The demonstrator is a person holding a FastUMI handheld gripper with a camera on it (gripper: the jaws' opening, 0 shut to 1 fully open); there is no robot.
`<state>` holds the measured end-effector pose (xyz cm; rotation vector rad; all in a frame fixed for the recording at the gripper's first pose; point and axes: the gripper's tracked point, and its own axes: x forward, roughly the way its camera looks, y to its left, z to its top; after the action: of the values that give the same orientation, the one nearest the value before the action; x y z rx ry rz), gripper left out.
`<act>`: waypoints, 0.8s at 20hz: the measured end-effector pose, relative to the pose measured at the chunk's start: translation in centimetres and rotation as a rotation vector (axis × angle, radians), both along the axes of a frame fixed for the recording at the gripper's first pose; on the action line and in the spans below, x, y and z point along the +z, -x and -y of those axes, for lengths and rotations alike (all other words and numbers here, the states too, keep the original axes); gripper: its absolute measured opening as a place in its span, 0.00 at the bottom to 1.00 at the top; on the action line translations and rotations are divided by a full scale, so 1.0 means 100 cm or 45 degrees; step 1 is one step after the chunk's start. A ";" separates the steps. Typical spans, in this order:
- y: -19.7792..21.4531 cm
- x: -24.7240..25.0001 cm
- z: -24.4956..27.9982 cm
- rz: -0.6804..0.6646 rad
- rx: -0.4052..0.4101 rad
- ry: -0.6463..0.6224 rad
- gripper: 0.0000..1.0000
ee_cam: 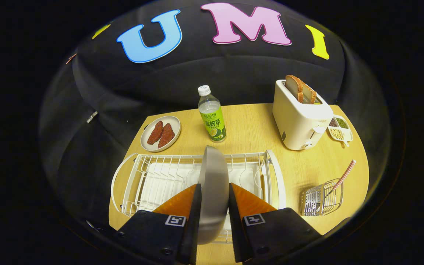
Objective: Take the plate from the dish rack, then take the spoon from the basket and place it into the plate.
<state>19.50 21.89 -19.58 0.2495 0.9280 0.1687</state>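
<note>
A grey plate (214, 165) stands on edge between my two fingers, over the middle of the white wire dish rack (153, 176). My gripper (214, 185) is shut on it, one finger pressed to each face. The plate's lower rim reaches down past the rack's near edge, and I cannot tell if it still rests in the rack. To the right of the rack sits a small wire basket (322, 200). In it leans the spoon (344, 175), its checked red-and-white handle sticking up and to the right.
Beyond the rack on the wooden table (256, 125) stand a green-labelled bottle (212, 116), a small plate with two reddish meat pieces (160, 133) and a cream toaster (300, 117) holding bread. A divided dish of grains (340, 129) lies right of the toaster.
</note>
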 end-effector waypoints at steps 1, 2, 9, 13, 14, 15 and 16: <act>0.001 -0.001 0.001 -0.021 -0.017 0.007 0.40; 0.001 -0.001 0.002 -0.033 -0.027 0.009 0.38; 0.007 0.008 -0.003 -0.015 -0.025 0.138 0.29; 0.004 0.011 -0.003 -0.011 -0.054 0.183 0.30; 0.003 0.012 -0.004 -0.012 -0.061 0.199 0.29; 0.003 0.011 -0.005 -0.016 -0.053 0.224 0.29; 0.002 0.012 -0.008 -0.009 -0.031 0.257 0.29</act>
<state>19.26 22.70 -18.43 0.0745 0.9416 0.0507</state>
